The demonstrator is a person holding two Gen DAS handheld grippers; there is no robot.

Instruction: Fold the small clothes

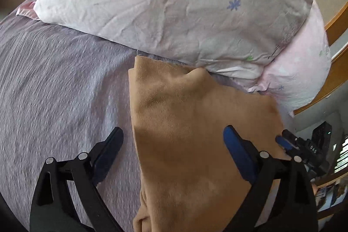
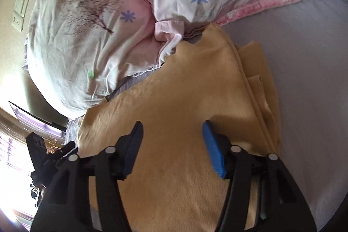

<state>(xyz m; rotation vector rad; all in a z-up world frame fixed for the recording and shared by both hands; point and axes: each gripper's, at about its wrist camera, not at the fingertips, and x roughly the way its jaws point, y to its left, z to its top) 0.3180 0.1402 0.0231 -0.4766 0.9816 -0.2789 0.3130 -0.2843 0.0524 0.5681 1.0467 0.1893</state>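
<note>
A tan fleece garment (image 1: 184, 129) lies folded on the grey-lilac bedsheet (image 1: 54, 84), its far edge against the pillows. My left gripper (image 1: 174, 134) is open above its left edge, one finger over the sheet and one over the cloth, holding nothing. In the right wrist view the same garment (image 2: 184, 90) looks yellow, with layered folded edges along its right side. My right gripper (image 2: 173, 129) is open just above the middle of the cloth, empty. The right gripper also shows in the left wrist view (image 1: 287, 140) at the garment's right edge.
Two floral pillows (image 1: 174, 3) (image 2: 87, 36) lie along the head of the bed, touching the garment's far edge. A wooden bed frame (image 1: 335, 21) runs at the right. Bare sheet (image 2: 304, 69) extends right of the garment. A wall switch (image 2: 19, 12) shows far left.
</note>
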